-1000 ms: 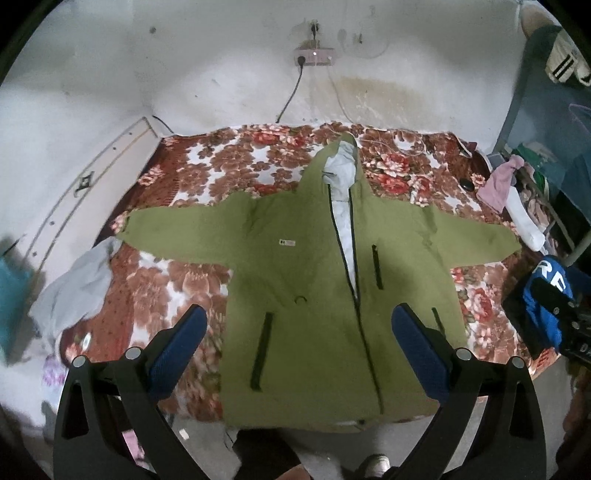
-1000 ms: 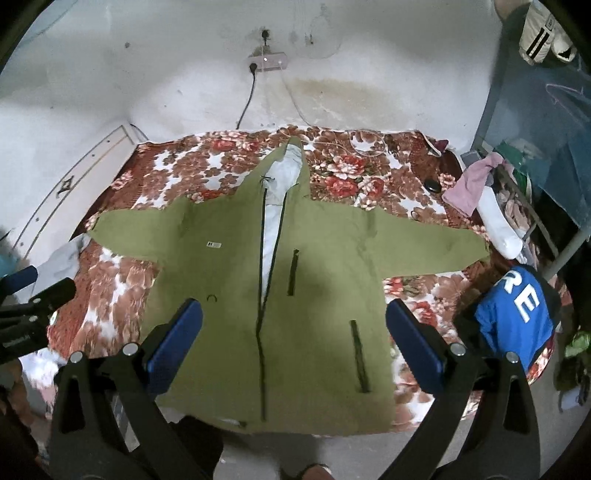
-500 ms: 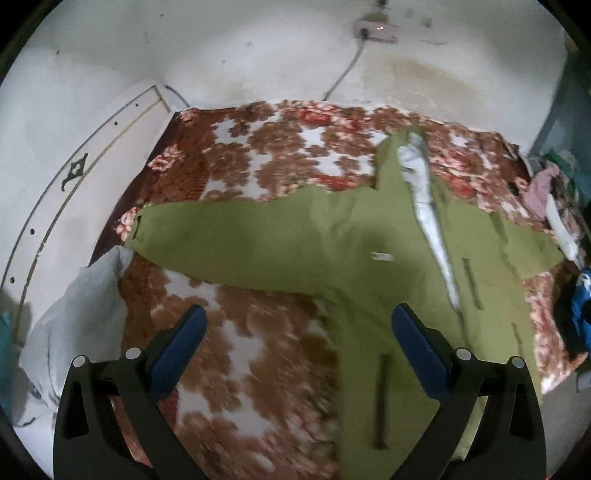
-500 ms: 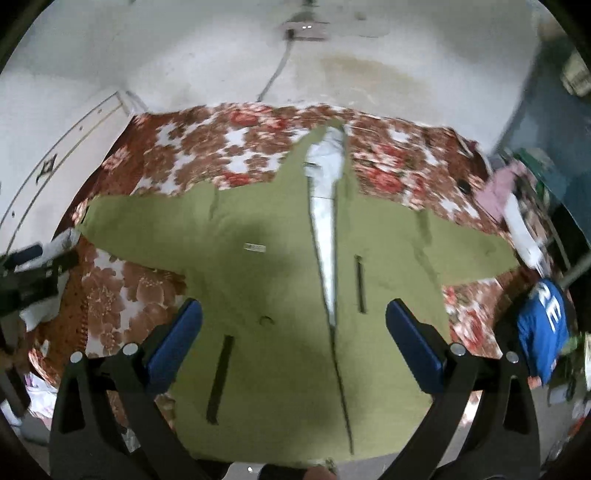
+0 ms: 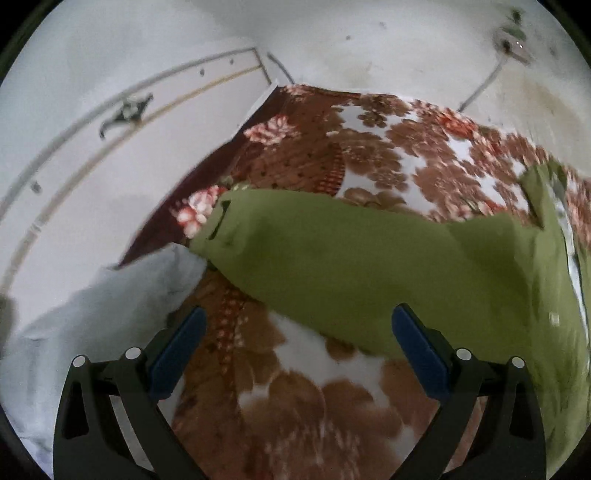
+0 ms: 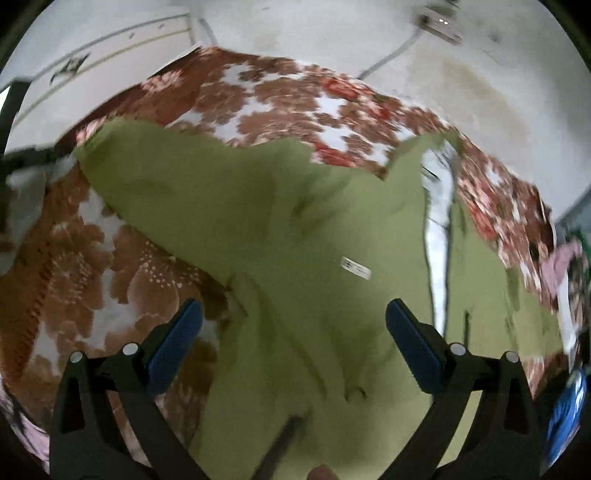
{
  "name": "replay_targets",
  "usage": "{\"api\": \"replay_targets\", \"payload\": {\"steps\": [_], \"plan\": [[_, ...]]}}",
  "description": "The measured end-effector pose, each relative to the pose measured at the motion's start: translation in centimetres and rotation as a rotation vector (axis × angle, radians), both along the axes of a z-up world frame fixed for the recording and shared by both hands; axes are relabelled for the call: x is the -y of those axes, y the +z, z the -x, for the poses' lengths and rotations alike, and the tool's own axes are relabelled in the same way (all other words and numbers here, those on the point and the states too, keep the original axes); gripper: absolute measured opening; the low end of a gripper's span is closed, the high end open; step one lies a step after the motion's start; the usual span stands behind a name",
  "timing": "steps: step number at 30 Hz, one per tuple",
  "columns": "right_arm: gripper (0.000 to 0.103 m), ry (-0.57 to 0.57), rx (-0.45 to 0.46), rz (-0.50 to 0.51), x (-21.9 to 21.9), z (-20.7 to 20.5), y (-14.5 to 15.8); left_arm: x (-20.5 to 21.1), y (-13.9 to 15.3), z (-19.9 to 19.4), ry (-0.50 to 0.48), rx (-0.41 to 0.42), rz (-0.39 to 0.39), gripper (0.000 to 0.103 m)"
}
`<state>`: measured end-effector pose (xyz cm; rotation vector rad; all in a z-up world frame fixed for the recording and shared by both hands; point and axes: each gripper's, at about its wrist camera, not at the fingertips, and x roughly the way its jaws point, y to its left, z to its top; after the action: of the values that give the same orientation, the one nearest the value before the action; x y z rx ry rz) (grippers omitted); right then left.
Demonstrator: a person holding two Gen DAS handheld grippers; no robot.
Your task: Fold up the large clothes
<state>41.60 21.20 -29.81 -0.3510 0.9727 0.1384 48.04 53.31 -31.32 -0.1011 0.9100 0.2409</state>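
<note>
An olive-green jacket [image 6: 314,266] lies spread flat, front up, on a floral bedspread [image 6: 258,96], its zip open on a pale lining [image 6: 437,206]. Its left sleeve [image 5: 332,258] stretches out to the left, cuff [image 5: 221,225] near the bed's left edge. My left gripper [image 5: 297,339] is open and empty, low over the bedspread just in front of that sleeve. My right gripper [image 6: 293,328] is open and empty above the jacket's left chest, near the armpit. A small white label [image 6: 355,268] sits on the chest.
A light grey garment [image 5: 110,306] lies at the bed's left edge beside the cuff. White wall with a socket and cable [image 6: 436,24] stands behind the bed. Pink clothing [image 6: 561,266] and a blue item [image 6: 565,410] lie at the right.
Both grippers have moved left and down toward the bed. The left one now faces the left sleeve and cuff; the right one is over the left chest. Both stay open.
</note>
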Motion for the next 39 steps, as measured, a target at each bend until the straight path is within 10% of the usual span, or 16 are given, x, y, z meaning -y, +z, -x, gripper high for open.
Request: {"api": "replay_targets", "payload": {"steps": [20, 23, 24, 25, 39], "plan": [[0.098, 0.175, 0.002, 0.111, -5.6, -2.0, -11.5, -15.7, -12.6, -9.8, 0.126, 0.059, 0.452, 0.097], [0.098, 0.2, 0.006, 0.106, -6.3, -1.8, -11.9, -15.0, -12.2, -11.3, 0.094, 0.03, 0.418, 0.049], [0.098, 0.209, 0.013, 0.107, -6.6, -1.8, -11.9, -15.2, -12.1, -11.7, 0.1, 0.016, 0.405, 0.011], [0.098, 0.212, 0.012, 0.109, -6.8, -1.7, -12.0, -15.2, -11.9, -12.0, 0.094, 0.005, 0.418, 0.007], [0.098, 0.231, -0.091, 0.096, -8.8, -2.3, -15.3, -0.6, 10.0, -11.5, -0.235, 0.25, 0.471, 0.002]]}}
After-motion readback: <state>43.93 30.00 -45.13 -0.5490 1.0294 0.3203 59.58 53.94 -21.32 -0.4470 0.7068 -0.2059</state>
